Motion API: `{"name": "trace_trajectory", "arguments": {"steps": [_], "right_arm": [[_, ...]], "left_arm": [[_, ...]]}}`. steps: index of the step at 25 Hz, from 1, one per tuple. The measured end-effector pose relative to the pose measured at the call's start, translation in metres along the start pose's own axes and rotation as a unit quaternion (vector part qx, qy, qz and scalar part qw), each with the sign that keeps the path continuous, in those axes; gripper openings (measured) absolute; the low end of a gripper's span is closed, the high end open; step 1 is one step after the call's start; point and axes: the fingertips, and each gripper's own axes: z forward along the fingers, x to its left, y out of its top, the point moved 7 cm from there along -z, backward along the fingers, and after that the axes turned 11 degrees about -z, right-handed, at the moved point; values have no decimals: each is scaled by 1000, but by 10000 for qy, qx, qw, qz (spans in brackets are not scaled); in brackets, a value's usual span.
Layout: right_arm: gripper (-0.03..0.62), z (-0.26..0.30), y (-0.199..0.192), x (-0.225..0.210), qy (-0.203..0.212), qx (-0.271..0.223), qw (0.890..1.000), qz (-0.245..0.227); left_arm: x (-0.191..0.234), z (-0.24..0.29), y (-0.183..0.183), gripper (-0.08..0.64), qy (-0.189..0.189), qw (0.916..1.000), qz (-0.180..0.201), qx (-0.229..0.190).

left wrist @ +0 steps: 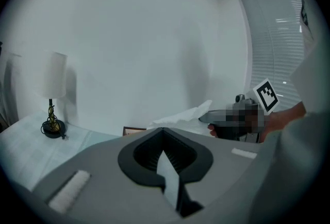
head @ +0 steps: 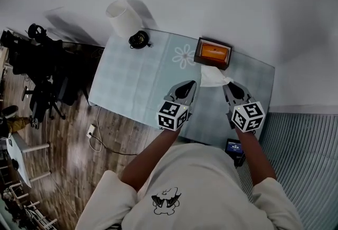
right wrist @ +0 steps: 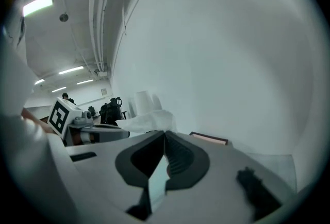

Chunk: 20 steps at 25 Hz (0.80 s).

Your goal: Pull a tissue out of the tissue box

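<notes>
An orange and brown tissue box point(head: 213, 53) stands at the far side of the pale blue table point(head: 137, 86). A white tissue point(head: 214, 76) hangs in the air just in front of it, between my two grippers. My right gripper point(head: 227, 86) is shut on the tissue's right edge; in the right gripper view the tissue point(right wrist: 149, 119) bunches at the jaw tips point(right wrist: 165, 133). My left gripper point(head: 191, 85) is shut, its tip right beside the tissue's left corner point(left wrist: 180, 116). Whether it touches the tissue I cannot tell. The box's top edge point(left wrist: 133, 130) peeks over the left jaws.
A white-shaded lamp point(head: 123, 16) with a dark base point(head: 139, 39) stands at the table's far left corner. Black chairs point(head: 45, 73) and a cable point(head: 97, 139) are on the wood floor to the left. A small black device point(head: 235, 146) sits at the near edge.
</notes>
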Motion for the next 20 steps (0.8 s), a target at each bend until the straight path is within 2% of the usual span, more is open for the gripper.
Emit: {"name": "trace_trajectory", "arguments": {"steps": [5,9,13,16,20], "right_arm": [[15,-15,8,21,-89,-249,9997,-6],[15,-33,8,36,-239,-368,9990,26],[15,-54,-4,59,-291,-455,9985,52],[15,-65,-14,70,-437,-473,9979,-14],[15,-65,-19,80,-449,-407,9982,-45]], "left_arm": [[-12,-26,-4,5,-39,9998,195,-72],[-29,-49,-9,6,-33,9972,743,-78],[-39,-70,-20,5,-34,9978,626,-196],[-42,-76,-28,5,13,9972,715,-215],[-41,-81,-21,6,29,9974,635,-336]]}}
